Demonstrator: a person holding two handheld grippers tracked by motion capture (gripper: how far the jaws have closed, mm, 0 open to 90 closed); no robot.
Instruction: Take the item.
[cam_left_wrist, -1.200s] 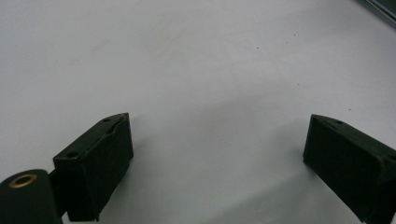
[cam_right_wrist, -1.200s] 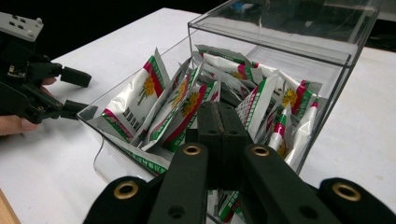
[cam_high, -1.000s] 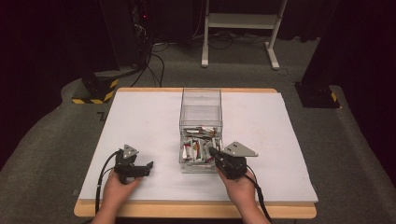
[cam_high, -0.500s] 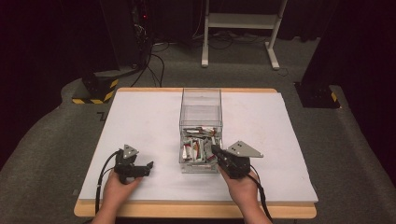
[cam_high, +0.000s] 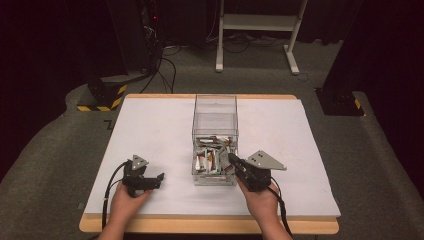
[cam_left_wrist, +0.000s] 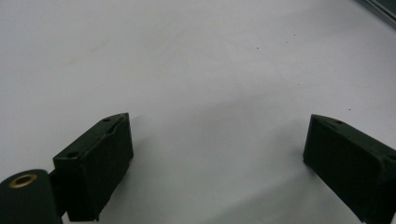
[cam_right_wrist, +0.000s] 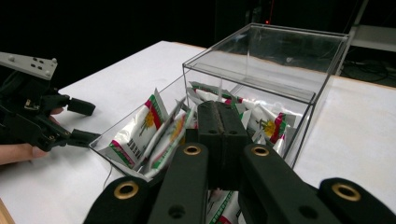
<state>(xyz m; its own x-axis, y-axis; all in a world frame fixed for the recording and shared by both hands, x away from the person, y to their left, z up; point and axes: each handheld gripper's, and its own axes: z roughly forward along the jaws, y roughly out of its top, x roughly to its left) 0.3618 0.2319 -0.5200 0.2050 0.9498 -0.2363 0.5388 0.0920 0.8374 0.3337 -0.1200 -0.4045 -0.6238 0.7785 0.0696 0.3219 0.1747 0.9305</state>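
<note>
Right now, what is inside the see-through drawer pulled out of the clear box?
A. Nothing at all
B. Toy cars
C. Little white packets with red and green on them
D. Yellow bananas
C: the clear drawer holds a pile of small white packets with red and green print, seen just past the shut jaws of the right hand-held gripper.

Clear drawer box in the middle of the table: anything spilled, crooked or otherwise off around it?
Nothing stands out. The clear box sits square on the white table, its drawer pulled toward the person, and the sachets lie loosely jumbled inside it, none spilled. The right gripper is shut at the drawer; the left gripper rests open, apart.
</note>
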